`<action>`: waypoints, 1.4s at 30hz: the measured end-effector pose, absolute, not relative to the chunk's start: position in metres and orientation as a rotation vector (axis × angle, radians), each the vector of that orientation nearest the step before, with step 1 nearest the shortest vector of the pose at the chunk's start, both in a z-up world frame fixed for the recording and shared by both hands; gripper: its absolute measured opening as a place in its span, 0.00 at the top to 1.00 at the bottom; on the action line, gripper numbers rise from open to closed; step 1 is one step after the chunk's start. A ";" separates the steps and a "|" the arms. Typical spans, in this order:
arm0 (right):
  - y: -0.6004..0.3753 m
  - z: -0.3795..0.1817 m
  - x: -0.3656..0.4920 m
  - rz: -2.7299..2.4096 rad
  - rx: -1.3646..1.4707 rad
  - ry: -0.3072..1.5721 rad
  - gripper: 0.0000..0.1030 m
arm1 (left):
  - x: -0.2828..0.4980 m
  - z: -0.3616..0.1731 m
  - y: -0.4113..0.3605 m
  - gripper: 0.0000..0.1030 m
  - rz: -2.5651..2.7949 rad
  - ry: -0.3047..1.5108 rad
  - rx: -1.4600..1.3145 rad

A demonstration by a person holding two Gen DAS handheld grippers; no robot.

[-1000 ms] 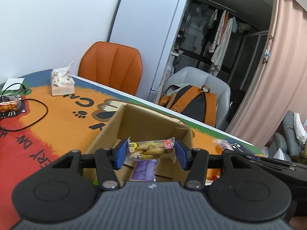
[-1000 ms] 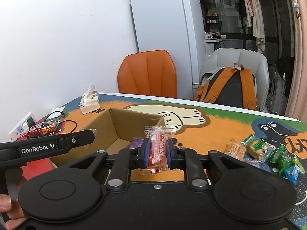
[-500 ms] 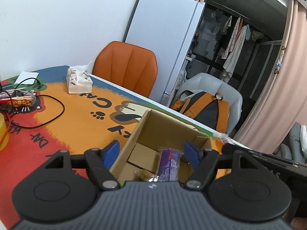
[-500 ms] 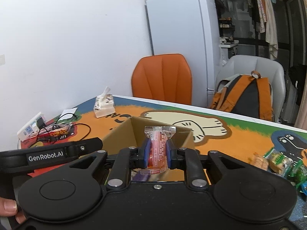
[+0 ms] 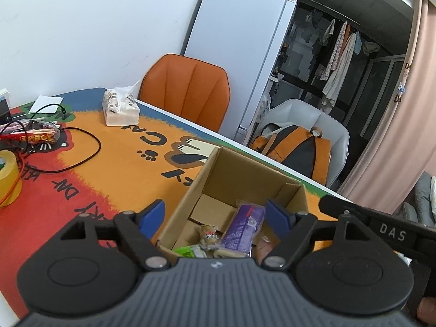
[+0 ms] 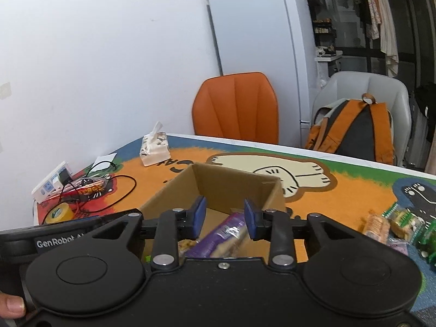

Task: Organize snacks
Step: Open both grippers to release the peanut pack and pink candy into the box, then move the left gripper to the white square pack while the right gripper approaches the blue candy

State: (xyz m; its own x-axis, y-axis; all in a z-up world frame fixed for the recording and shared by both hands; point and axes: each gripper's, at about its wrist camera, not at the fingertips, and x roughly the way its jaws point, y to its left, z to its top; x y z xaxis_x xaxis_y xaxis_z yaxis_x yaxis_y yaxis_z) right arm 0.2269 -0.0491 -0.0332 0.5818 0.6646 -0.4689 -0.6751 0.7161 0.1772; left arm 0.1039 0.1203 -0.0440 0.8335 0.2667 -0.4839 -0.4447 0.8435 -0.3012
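Both my tongs hang over the cardboard box (image 5: 246, 175) on the table (image 5: 81, 190). Left tongs (image 5: 215, 216) wide, still opening, nothing between the pads. Right tongs (image 6: 224, 216) opening too, empty. Purple packet (image 5: 242, 227) and other snacks lie in the box; more snack packets (image 6: 400, 222) sit on the table off to the right.

A box (image 6: 234, 182) sits mid-table (image 6: 354, 188) with packets (image 6: 218, 234) inside. Left of it lie a cable (image 5: 81, 152), tape (image 5: 8, 177) and, farther back, tissues (image 5: 120, 109). Loose snacks (image 6: 392, 223) lie to its right. Two chairs (image 6: 237, 106) stand behind the table, a backpack (image 6: 354, 133) on the right one.
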 end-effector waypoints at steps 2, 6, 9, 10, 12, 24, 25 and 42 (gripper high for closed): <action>-0.054 -0.034 0.227 0.771 -0.021 0.543 0.66 | 0.104 -0.044 0.117 0.17 0.387 0.446 -0.415; -0.068 -0.036 0.228 0.748 -0.018 0.555 0.58 | 0.107 -0.046 0.110 0.12 0.389 0.460 -0.400; -0.078 -0.039 0.229 0.733 -0.013 0.567 0.51 | 0.109 -0.047 0.104 0.11 0.382 0.476 -0.388; -0.082 -0.039 0.229 0.731 -0.011 0.569 0.50 | 0.110 -0.048 0.103 0.10 0.382 0.479 -0.388; -0.086 -0.040 0.228 0.730 -0.012 0.575 0.46 | 0.110 -0.048 0.101 0.10 0.383 0.484 -0.387; -0.118 -0.038 0.223 0.748 0.025 0.609 0.19 | 0.111 -0.046 0.084 0.07 0.332 0.542 -0.384; -0.120 -0.037 0.223 0.746 0.026 0.603 0.18 | 0.111 -0.045 0.083 0.07 0.326 0.545 -0.383; -0.193 -0.037 0.238 0.593 0.097 0.602 0.00 | 0.133 -0.036 0.036 0.07 0.186 0.579 -0.336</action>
State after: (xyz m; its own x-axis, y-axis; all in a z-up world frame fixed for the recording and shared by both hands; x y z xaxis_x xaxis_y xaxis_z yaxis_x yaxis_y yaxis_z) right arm 0.2384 -0.1935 -0.0366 0.6638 0.5518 -0.5049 -0.4969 0.8299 0.2538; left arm 0.1327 0.0358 -0.0362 0.8225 0.0779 -0.5634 -0.2649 0.9290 -0.2583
